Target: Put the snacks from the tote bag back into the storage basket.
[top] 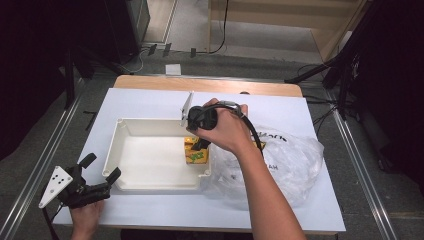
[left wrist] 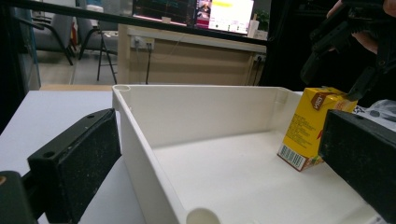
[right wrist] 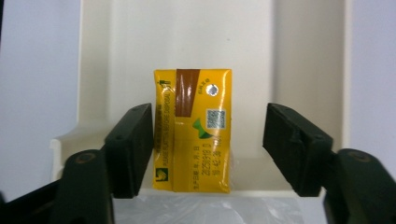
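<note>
The right gripper (top: 200, 142) and the hand (top: 225, 127) holding it are covering the upper part of the yellow carton (top: 196, 156) in the high view. The right jaw is hiding the carton's lower corner in the left gripper view. The print on the carton is reading too small to make out.

A white tray (top: 125, 131) sat on the white tabletop (top: 150, 100), taken here as the landmark. Inside it, hard against its right wall, stood a small yellow carton (top: 195, 155). The right gripper (top: 200, 141) hung directly over that carton, pointing down, held in the person's right hand (top: 227, 127), with a black cable looping off toward the tray's right. Jaw spread could not be read from above. Just right of the tray, touching its corner, lay a crumpled clear plastic bag (top: 290, 165). The left gripper (top: 102, 172) rested at the tray's near left corner, jaws apart, nothing between them, left hand (top: 86, 218) behind it.
</note>
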`<state>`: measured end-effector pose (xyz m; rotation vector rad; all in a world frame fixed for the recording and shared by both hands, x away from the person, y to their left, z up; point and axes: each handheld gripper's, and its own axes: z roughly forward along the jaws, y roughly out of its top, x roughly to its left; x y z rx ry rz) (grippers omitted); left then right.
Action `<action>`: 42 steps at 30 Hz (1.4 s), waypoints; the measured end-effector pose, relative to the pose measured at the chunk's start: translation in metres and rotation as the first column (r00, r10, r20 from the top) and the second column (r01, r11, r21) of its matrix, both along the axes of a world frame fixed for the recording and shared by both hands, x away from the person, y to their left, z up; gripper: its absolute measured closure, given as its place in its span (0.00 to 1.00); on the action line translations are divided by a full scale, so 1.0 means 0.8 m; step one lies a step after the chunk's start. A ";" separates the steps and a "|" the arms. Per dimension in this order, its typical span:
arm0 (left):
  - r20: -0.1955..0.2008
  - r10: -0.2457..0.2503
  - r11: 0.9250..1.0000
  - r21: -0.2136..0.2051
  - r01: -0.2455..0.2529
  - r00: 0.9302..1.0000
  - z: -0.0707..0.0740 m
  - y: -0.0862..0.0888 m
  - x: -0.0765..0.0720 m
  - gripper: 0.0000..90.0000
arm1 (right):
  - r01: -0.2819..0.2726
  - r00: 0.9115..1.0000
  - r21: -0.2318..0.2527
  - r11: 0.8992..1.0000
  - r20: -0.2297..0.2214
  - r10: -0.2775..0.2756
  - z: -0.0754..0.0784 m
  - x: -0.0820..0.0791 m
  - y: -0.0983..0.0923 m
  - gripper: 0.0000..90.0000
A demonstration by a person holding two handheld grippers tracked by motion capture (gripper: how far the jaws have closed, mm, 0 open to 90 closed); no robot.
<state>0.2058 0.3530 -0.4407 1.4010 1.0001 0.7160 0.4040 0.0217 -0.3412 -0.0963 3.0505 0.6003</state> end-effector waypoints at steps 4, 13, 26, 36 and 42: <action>0.001 0.003 1.000 0.001 -0.003 1.000 0.000 0.000 0.000 0.00 | 0.014 0.999 0.061 0.998 0.028 -0.016 0.002 0.003 -0.012 0.19; -0.003 0.003 1.000 0.007 -0.003 1.000 0.000 -0.001 0.000 0.00 | 0.058 0.990 0.227 0.972 0.109 -0.084 0.014 0.005 -0.039 0.00; -0.003 0.005 1.000 0.010 -0.005 1.000 0.000 -0.001 0.001 0.00 | 0.139 0.979 0.281 0.950 0.104 -0.174 0.013 0.002 -0.087 0.04; -0.005 0.006 1.000 0.013 -0.006 1.000 0.000 -0.001 0.001 0.00 | 0.186 0.970 0.300 0.936 0.095 -0.224 0.009 -0.003 -0.120 0.06; -0.005 0.004 1.000 0.014 -0.003 1.000 0.000 -0.002 0.001 0.00 | 0.213 0.965 0.309 0.927 0.082 -0.249 0.003 -0.005 -0.138 0.08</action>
